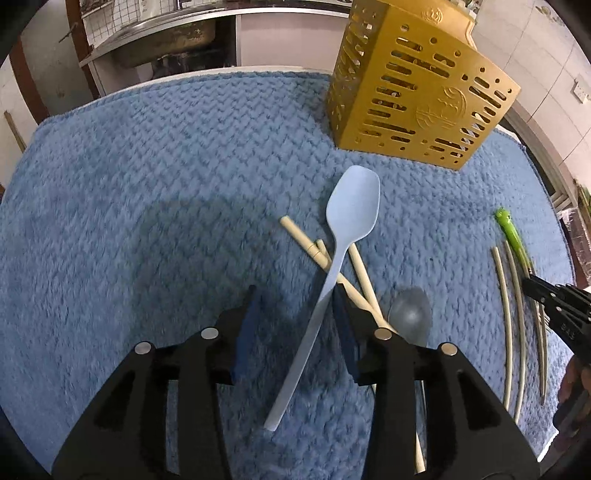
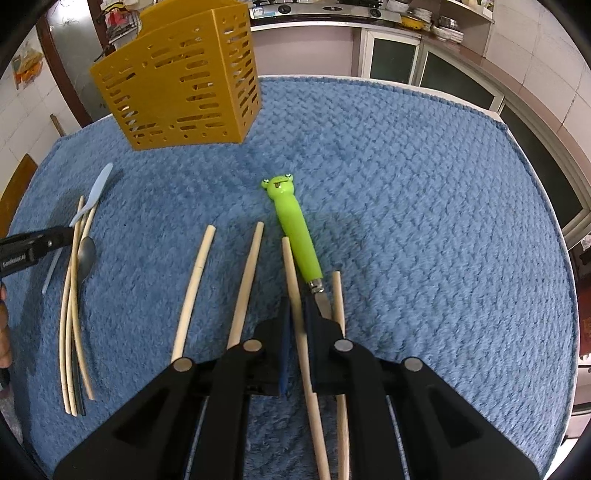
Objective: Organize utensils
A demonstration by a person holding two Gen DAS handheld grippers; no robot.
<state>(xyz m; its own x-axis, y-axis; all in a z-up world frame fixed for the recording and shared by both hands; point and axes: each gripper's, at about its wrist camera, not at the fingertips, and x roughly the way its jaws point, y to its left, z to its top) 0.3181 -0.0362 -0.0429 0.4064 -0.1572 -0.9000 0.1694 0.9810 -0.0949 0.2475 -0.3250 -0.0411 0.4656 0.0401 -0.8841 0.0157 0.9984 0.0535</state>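
My left gripper [image 1: 295, 302] is open around the handle of a light blue spoon [image 1: 352, 206], which lies across wooden chopsticks [image 1: 321, 254] beside a grey metal spoon [image 1: 410, 314]. The handle touches the right pad. My right gripper [image 2: 297, 314] is shut on a wooden chopstick [image 2: 295, 291]. A green frog-handled knife [image 2: 295, 229] lies just right of it, with more chopsticks [image 2: 194, 291] on either side. The yellow slotted utensil holder [image 1: 417, 85] stands at the back of the blue mat; it also shows in the right wrist view [image 2: 181, 77].
A fluffy blue mat [image 1: 147, 184] covers the table. A sink and counter [image 1: 166, 33] lie behind it. The right wrist view shows the mat [image 2: 424, 203], cabinets and a stove [image 2: 332, 11] at the back. The other gripper [image 1: 554, 299] enters from the right.
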